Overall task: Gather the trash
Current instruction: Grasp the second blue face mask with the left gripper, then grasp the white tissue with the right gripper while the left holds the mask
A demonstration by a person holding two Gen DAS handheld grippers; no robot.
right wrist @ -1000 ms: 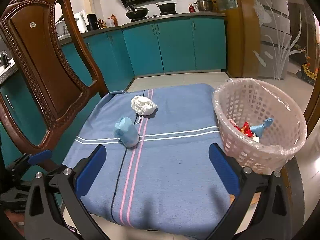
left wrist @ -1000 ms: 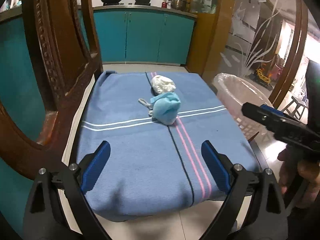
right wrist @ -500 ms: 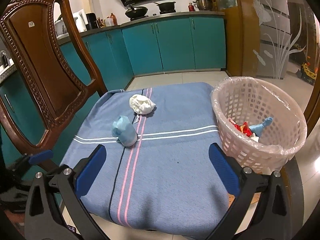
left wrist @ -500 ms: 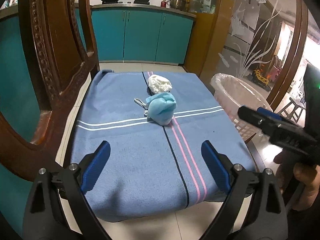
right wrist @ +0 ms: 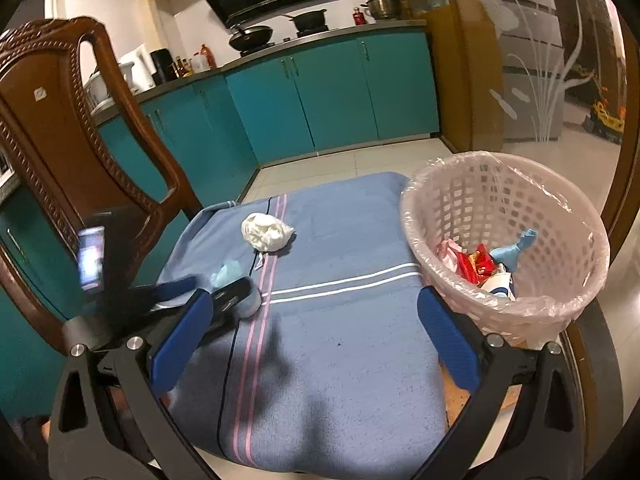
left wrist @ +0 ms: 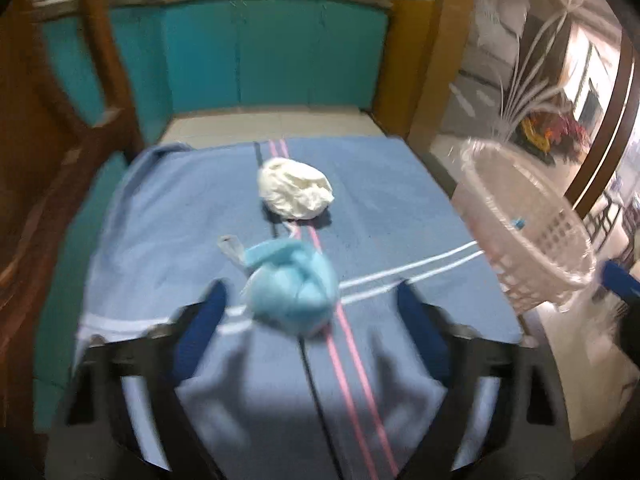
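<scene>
Left wrist view shows the left gripper [left wrist: 310,312] low in the frame, with the light blue wad [left wrist: 290,286] sitting right between its two blue fingers [left wrist: 202,324]. The fingers have just been closing in on it. The wad is between them, but a gap shows on each side, so they do not squeeze it yet. The wad is round, with a little tail that points to the upper left of the frame.

Just past it, toward the top of the frame, lies the white crumpled wad [left wrist: 294,194]. The two are near but apart.

Right wrist view shows the right gripper [right wrist: 314,334] wide open with nothing in it, over the near part of the blue striped cloth [right wrist: 340,380]. In this view the left gripper sits at the left, around the blue wad, so the left hand is far nearer to it.

At the right sits the pink lined basket [right wrist: 560,308] with some trash [right wrist: 478,264] inside. The cloth between the wad and the basket is bare, so there looks to be open room to carry it across. A brown wooden chair [right wrist: 52,128] stands close on the left.
</scene>
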